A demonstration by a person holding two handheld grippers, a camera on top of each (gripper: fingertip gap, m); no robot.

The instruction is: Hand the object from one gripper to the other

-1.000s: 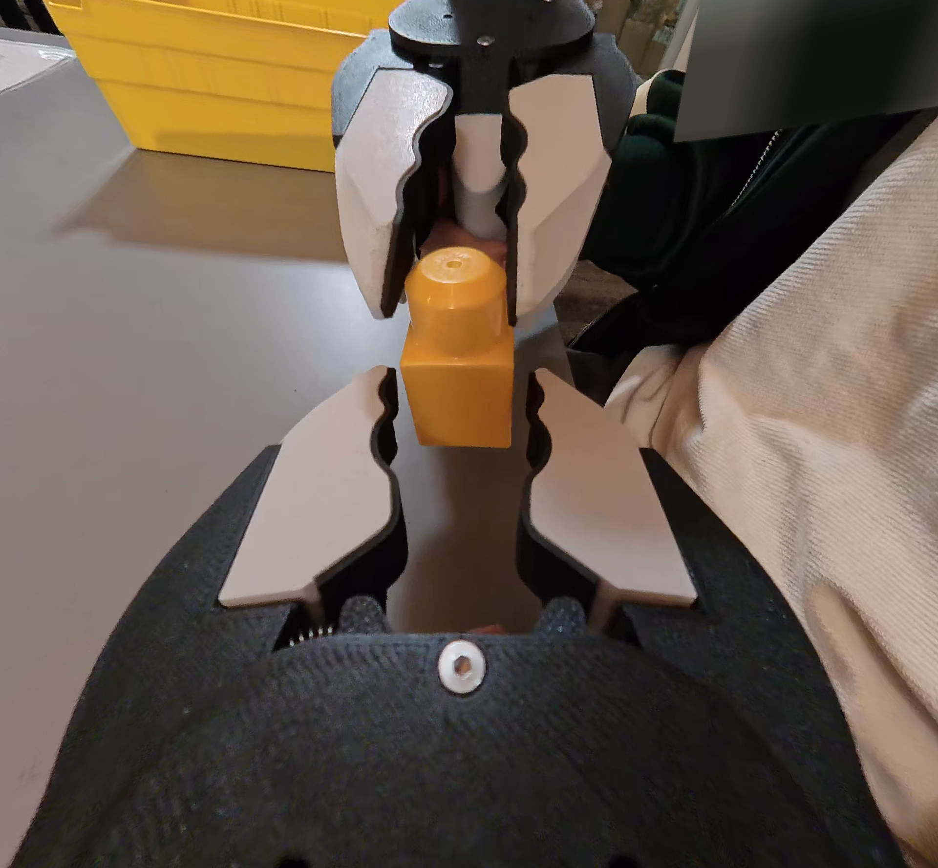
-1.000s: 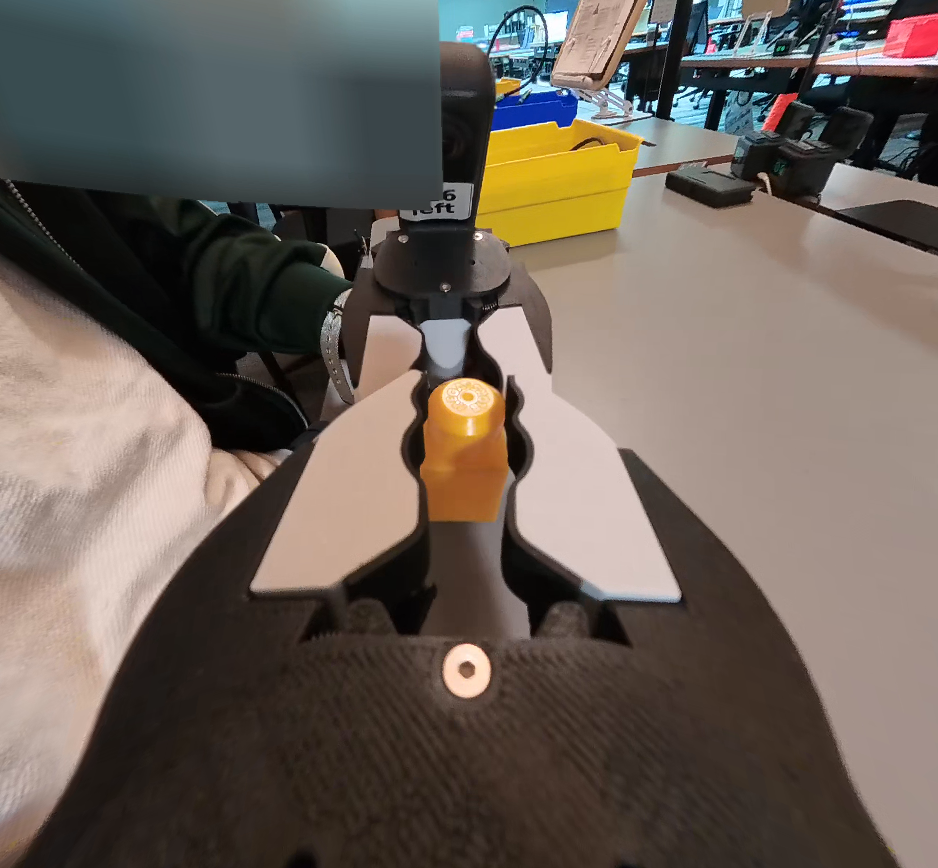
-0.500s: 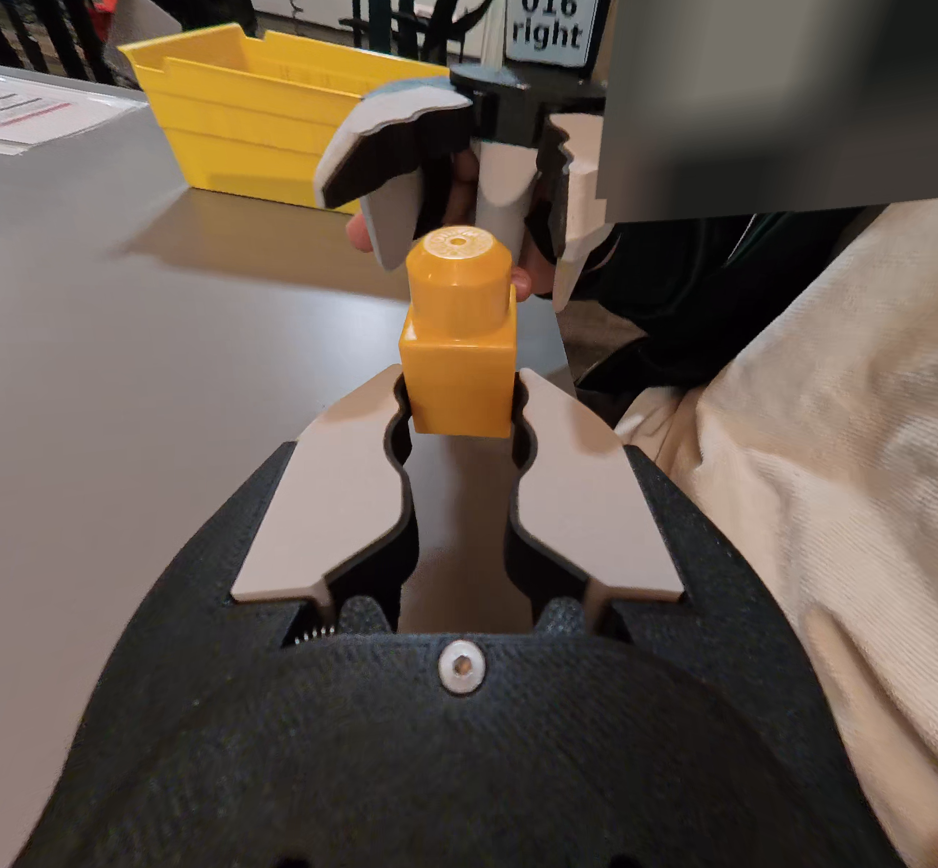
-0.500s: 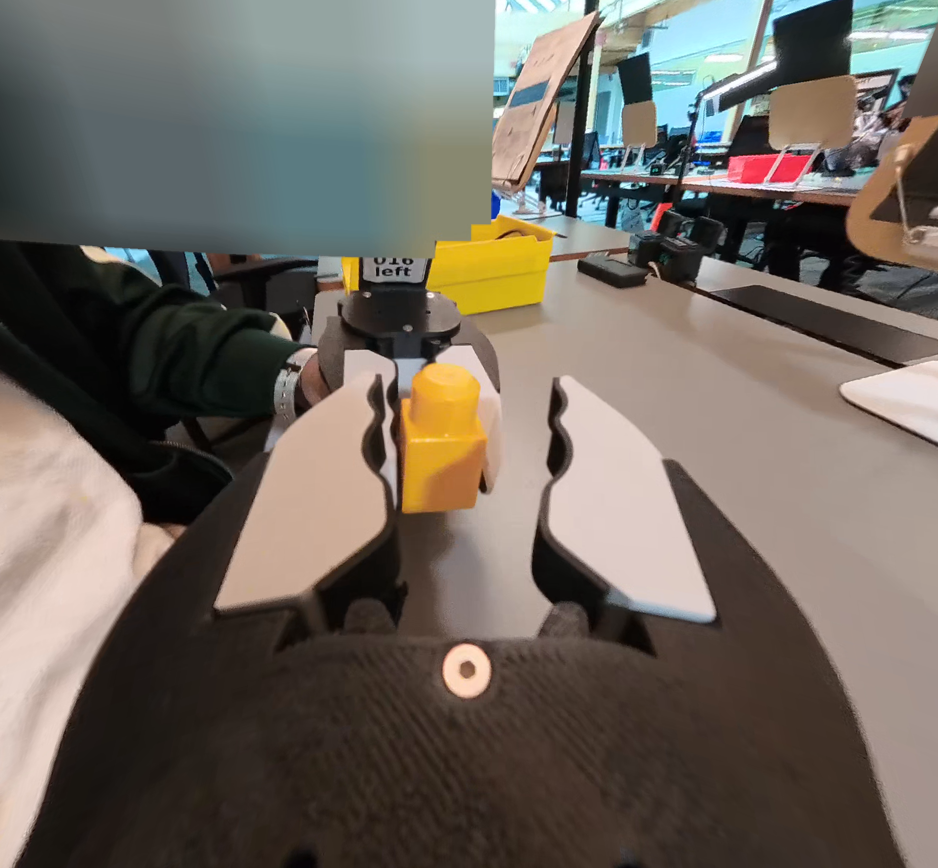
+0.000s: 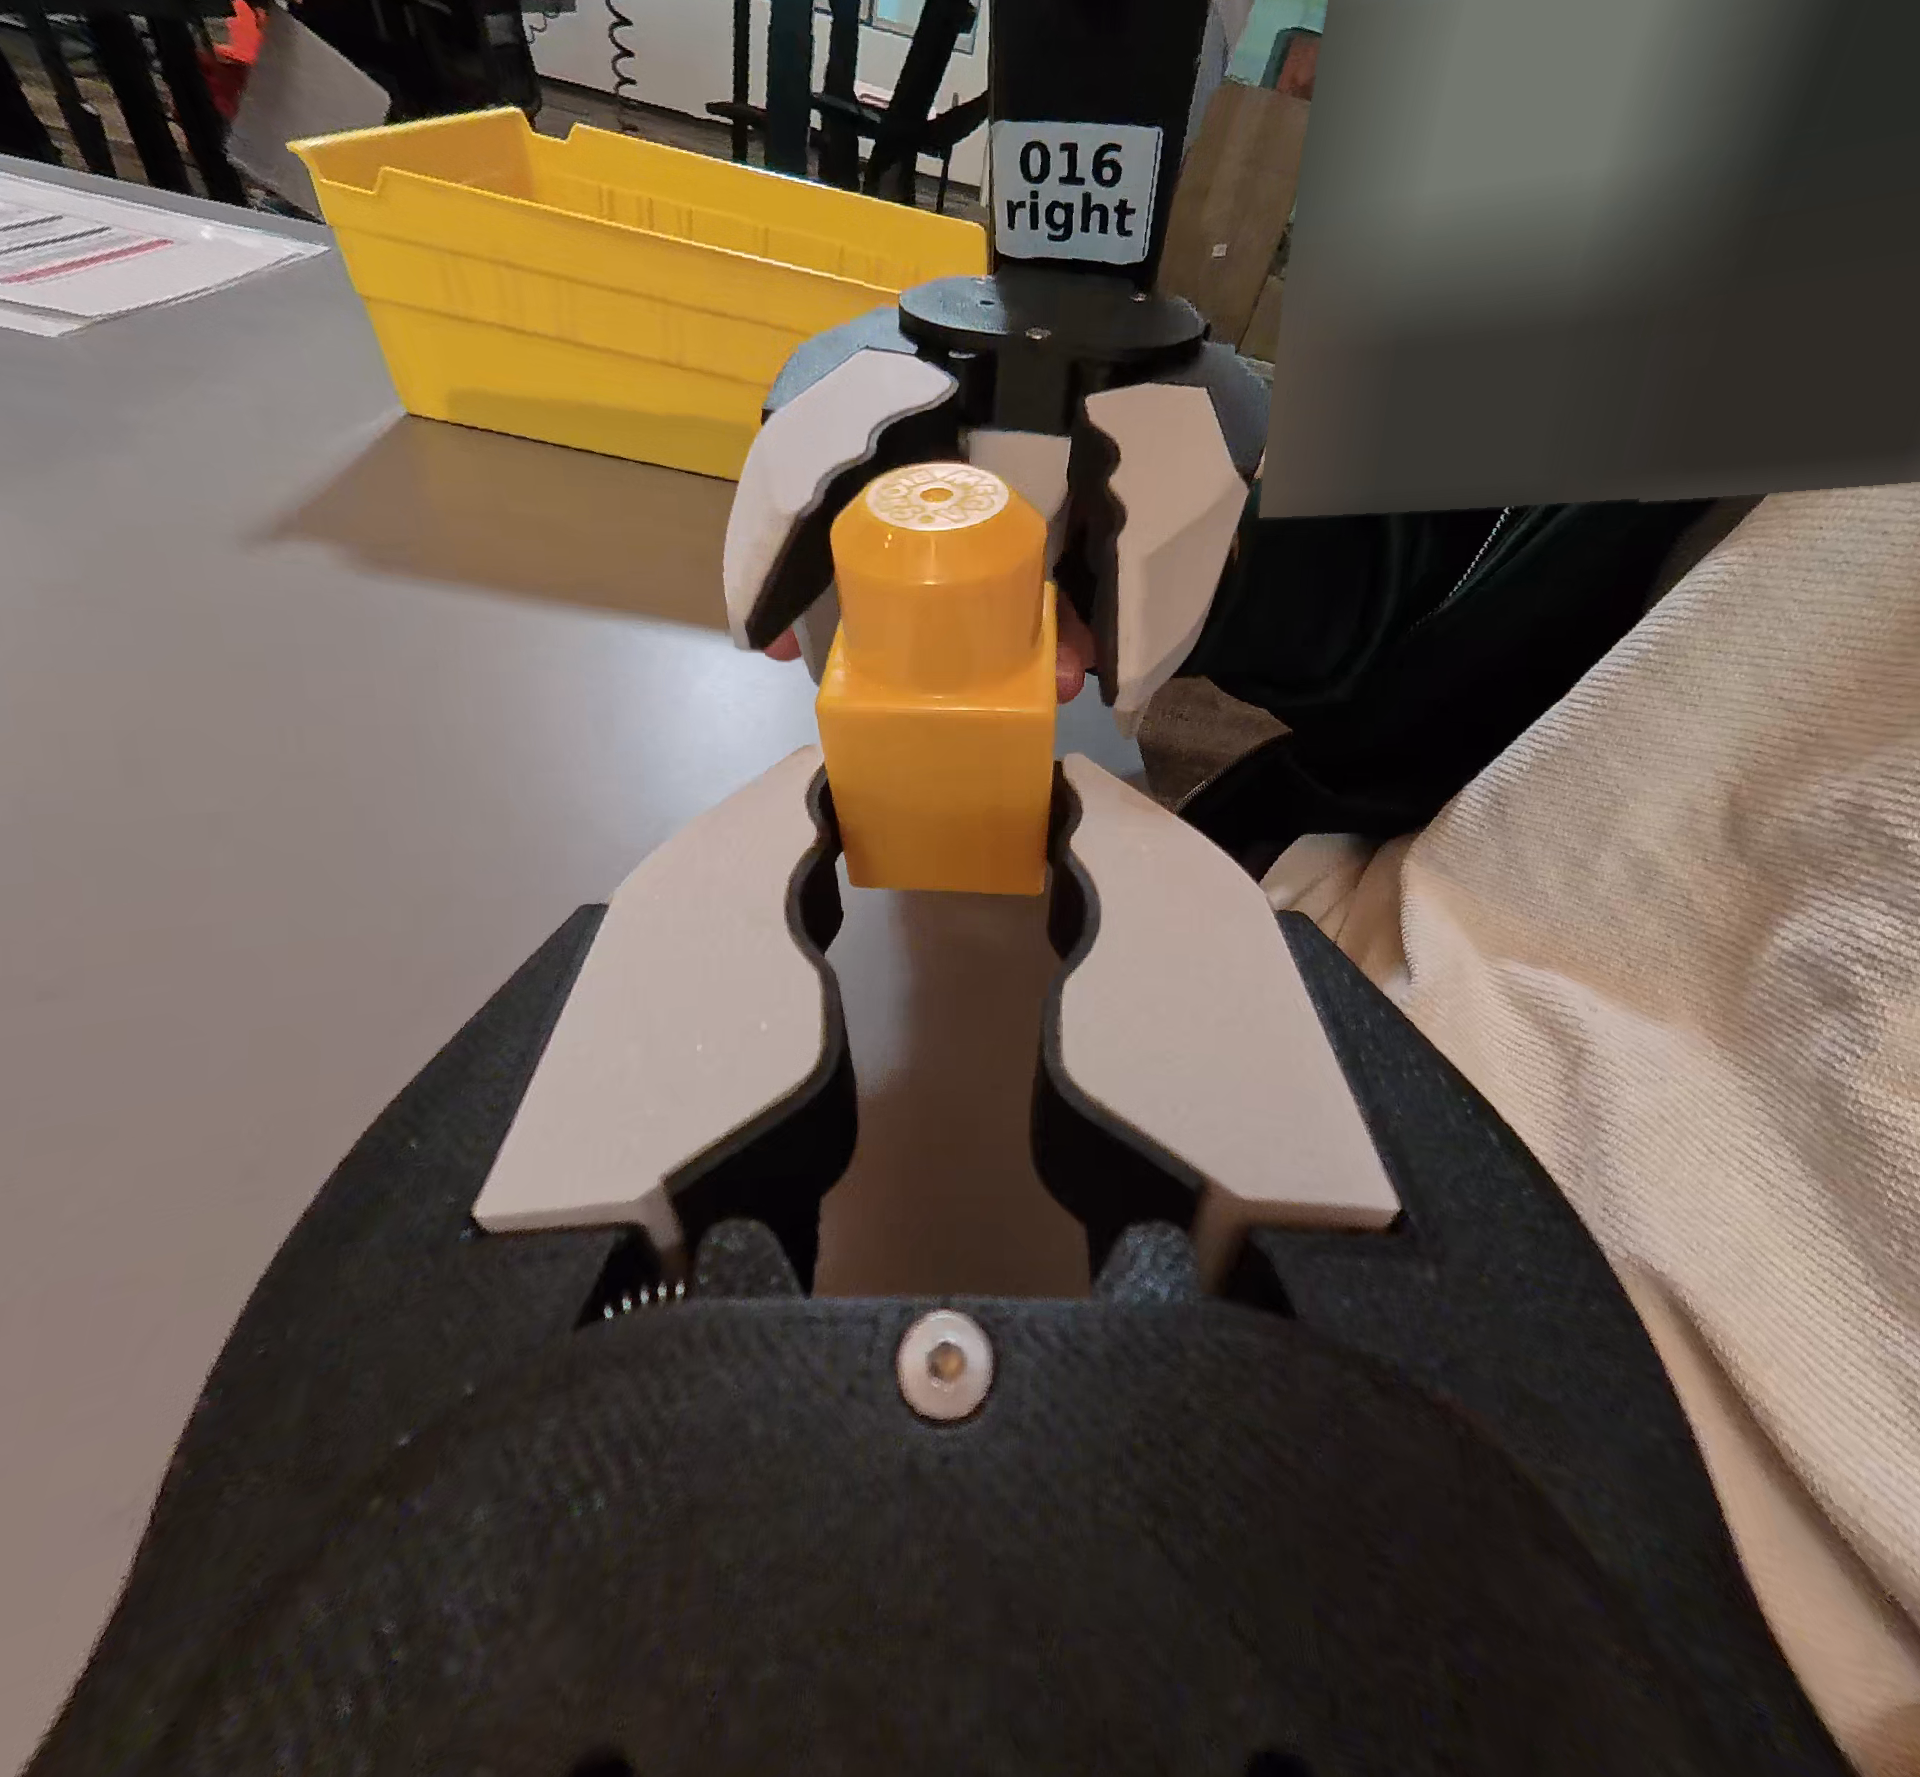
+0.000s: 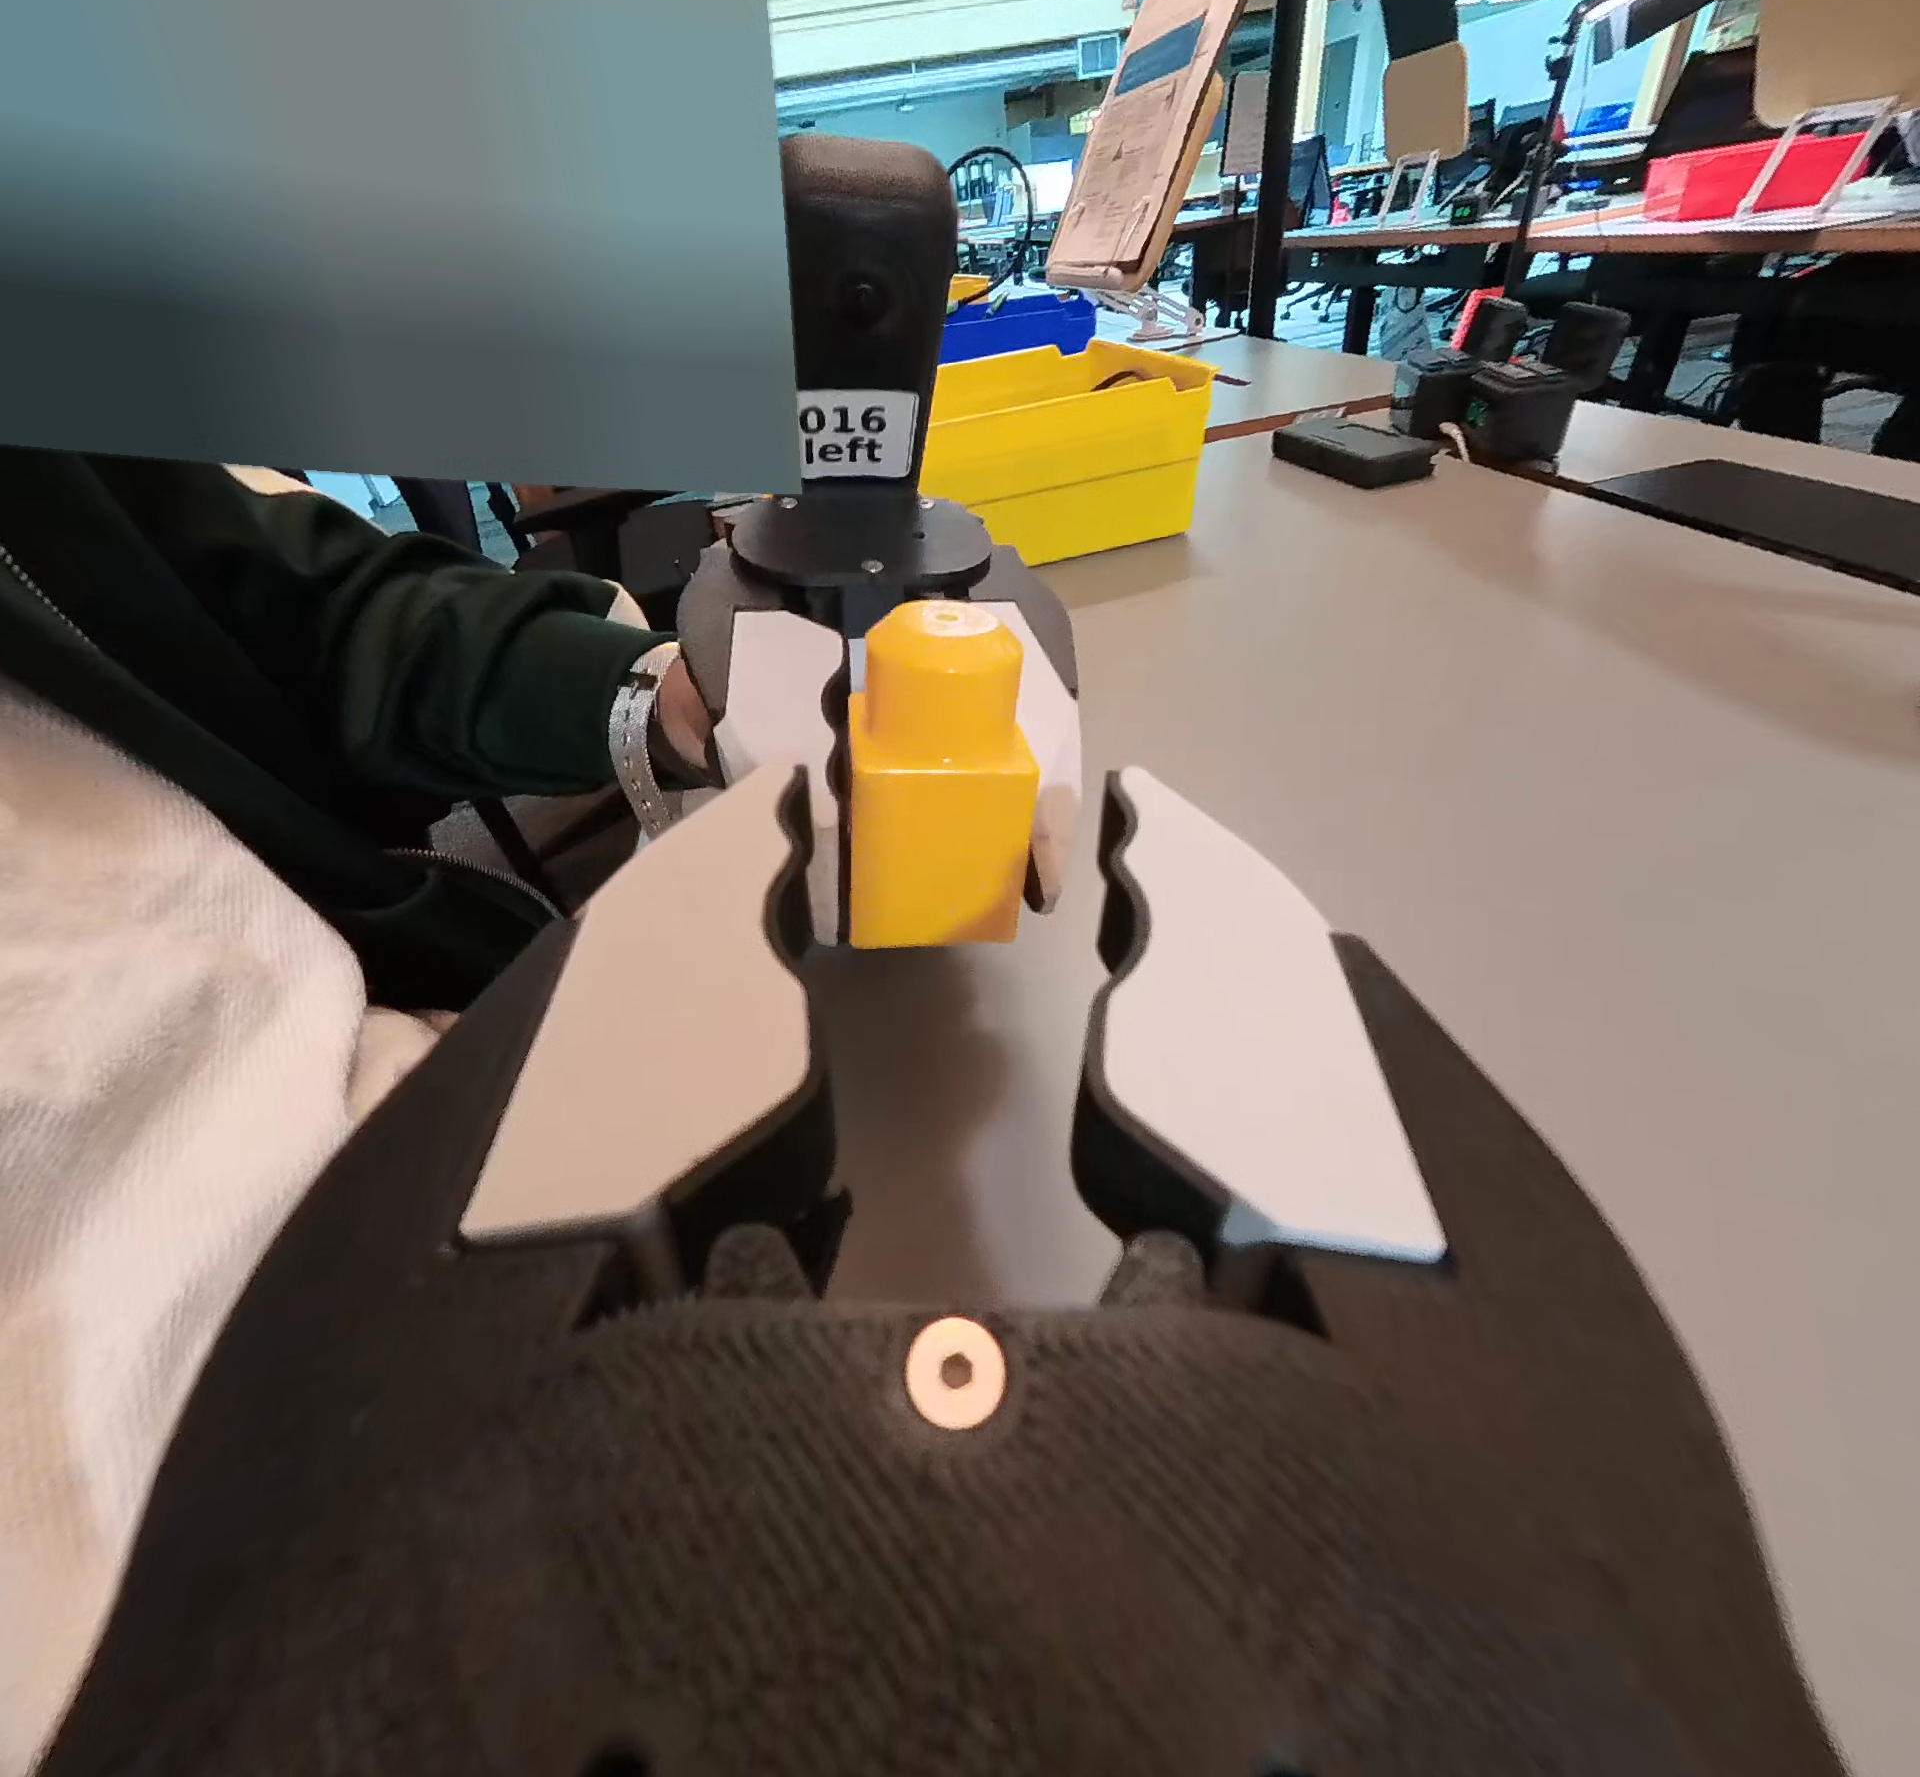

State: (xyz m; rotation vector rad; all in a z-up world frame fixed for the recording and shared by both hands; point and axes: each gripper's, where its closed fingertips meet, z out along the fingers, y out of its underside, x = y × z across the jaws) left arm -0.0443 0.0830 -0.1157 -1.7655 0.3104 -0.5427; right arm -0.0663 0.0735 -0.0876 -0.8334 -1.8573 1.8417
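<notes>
I have the yellow block (image 5: 940,751) pinched in my left gripper (image 5: 940,792), stud up (long axis vertical), above the table (image 5: 312,740); my right gripper (image 6: 951,854) gapes wide, block just beyond its tips at 12 o'clock

The block (image 5: 940,751) sat upright between the jaws of the left gripper (image 5: 940,782), clear above the bench (image 5: 312,740). The right gripper (image 6: 951,854) faced it from the opposite side, jaws spread to either side of the block and apart from it. In the left wrist view, a bin (image 5: 623,304) stood on the bench far left of the block, with a sheet of paper (image 5: 104,252) lying farther left. In the right wrist view, another bin (image 6: 1081,449) stood on the bench behind the left gripper, and a flat device (image 6: 1351,454) lay to its right.
</notes>
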